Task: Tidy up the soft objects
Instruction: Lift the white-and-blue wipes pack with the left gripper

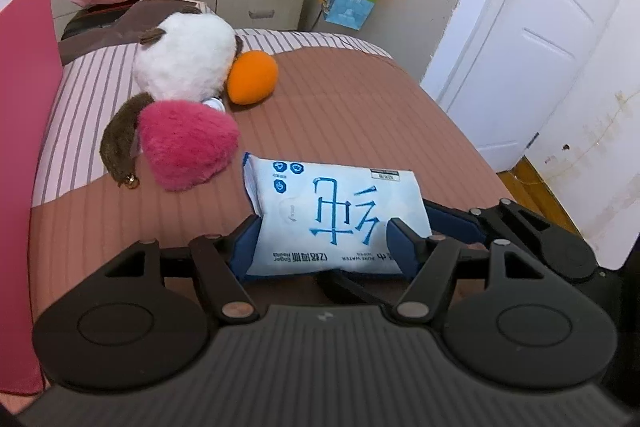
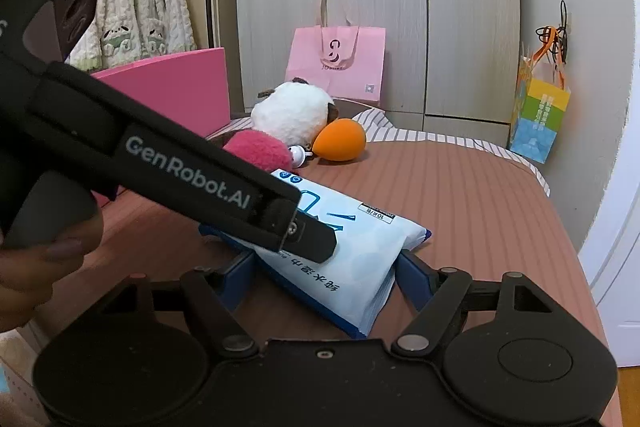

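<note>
brown ribbed bed (image 1: 340, 115) with white plush toy (image 1: 184, 61), pink plush heart (image 1: 186, 149), wet-wipes pack (image 1: 336, 215)

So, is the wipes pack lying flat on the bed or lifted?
Lifted and tilted: the wipes pack sits between both grippers' fingers, with one end raised off the bed.

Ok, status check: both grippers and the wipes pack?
Left gripper and right gripper: jaws closed on the wipes pack. Pack on the bed. Plush toy beyond, clear of it.
</note>
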`<state>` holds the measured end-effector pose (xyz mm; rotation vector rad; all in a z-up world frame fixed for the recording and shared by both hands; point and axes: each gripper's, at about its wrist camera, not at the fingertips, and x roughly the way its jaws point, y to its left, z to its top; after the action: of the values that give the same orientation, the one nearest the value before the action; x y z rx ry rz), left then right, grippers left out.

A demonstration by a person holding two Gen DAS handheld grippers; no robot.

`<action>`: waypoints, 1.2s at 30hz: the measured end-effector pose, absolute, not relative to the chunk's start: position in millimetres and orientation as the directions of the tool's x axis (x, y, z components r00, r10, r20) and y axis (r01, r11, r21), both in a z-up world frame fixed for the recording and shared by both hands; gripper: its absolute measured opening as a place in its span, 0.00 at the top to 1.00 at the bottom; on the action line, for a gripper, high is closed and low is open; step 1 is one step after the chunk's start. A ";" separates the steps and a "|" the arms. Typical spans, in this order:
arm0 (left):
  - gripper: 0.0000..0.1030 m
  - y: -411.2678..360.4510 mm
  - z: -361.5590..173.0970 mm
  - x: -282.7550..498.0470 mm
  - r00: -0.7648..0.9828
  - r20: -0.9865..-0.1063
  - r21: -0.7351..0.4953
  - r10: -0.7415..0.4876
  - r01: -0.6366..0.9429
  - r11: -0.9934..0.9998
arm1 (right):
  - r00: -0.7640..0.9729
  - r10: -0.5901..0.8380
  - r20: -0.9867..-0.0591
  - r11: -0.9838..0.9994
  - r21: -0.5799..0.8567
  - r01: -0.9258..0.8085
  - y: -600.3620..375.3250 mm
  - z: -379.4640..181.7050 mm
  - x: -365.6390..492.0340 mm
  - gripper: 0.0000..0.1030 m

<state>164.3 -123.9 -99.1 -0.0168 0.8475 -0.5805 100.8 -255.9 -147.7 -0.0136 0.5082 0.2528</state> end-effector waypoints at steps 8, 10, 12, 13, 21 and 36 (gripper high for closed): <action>0.32 -128.8 -90.8 147.5 0.490 -0.737 -0.212 -0.465 0.486 0.848 | 0.853 0.221 -0.472 0.971 0.029 -0.236 -249.6 -147.7 87.2 0.21; 0.32 -125.4 -89.8 144.4 0.482 -0.740 -0.223 -0.470 0.483 0.847 | 0.851 0.223 -0.476 0.970 0.022 -0.242 -248.1 -145.7 84.4 0.22; 0.32 -120.1 -88.4 141.5 0.471 -0.740 -0.248 -0.480 0.472 0.846 | 0.850 0.220 -0.480 0.969 0.008 -0.247 -245.0 -144.2 80.7 0.22; 0.32 -117.1 -87.6 139.9 0.468 -0.739 -0.261 -0.485 0.465 0.846 | 0.849 0.220 -0.481 0.968 0.000 -0.251 -243.1 -143.3 78.6 0.22; 0.32 -98.9 -79.6 118.6 0.460 -0.732 -0.301 -0.503 0.444 0.844 | 0.816 0.254 -0.518 0.955 0.003 -0.296 -236.3 -130.6 65.7 0.22; 0.36 -55.8 -56.9 87.0 0.412 -0.698 -0.394 -0.586 0.462 0.794 | 0.771 0.360 -0.525 0.915 0.039 -0.401 -231.7 -105.2 33.7 0.23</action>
<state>87.0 -55.8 -56.9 -0.1473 0.9372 -0.6622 33.7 -231.7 -105.2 -0.0770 0.5535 0.4131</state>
